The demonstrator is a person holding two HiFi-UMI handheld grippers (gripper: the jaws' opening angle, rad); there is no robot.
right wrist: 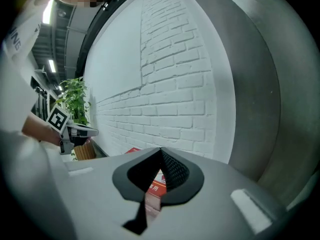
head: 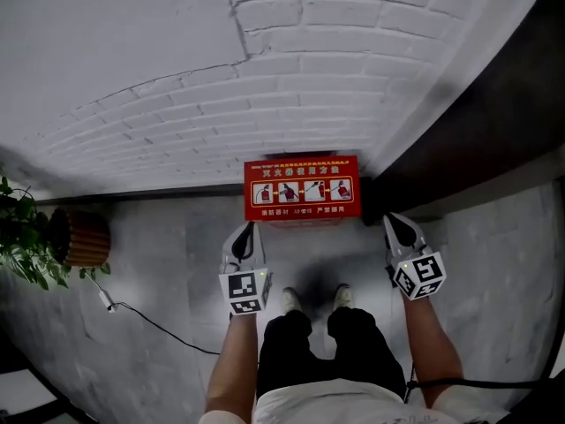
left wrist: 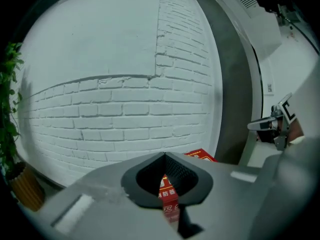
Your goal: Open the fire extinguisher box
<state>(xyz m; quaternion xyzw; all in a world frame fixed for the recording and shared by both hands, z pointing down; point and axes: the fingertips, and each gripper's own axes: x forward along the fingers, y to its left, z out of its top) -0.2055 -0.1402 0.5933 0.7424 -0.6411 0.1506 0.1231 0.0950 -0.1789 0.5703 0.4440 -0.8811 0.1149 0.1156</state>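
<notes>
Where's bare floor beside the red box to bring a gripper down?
Left of the red box, bare floor runs to the planter, crossed only by a cable nearer you. Right of the box is tight: the dark wall panel starts right there.

Fire extinguisher box (head: 302,188) red, white pictograms; wall (head: 177,104) white brick; floor (head: 168,263) mottled grey; plant (head: 22,237) green.

Grey concrete floor (head: 168,263), red fire extinguisher box (head: 302,188) at its far edge against the white brick wall (head: 177,78), ribbed brown pot (head: 81,237) with a green plant (head: 19,237) at left, thin cable (head: 150,318) trailing beside the pot, two pale shoes (head: 290,299) near centre.
</notes>
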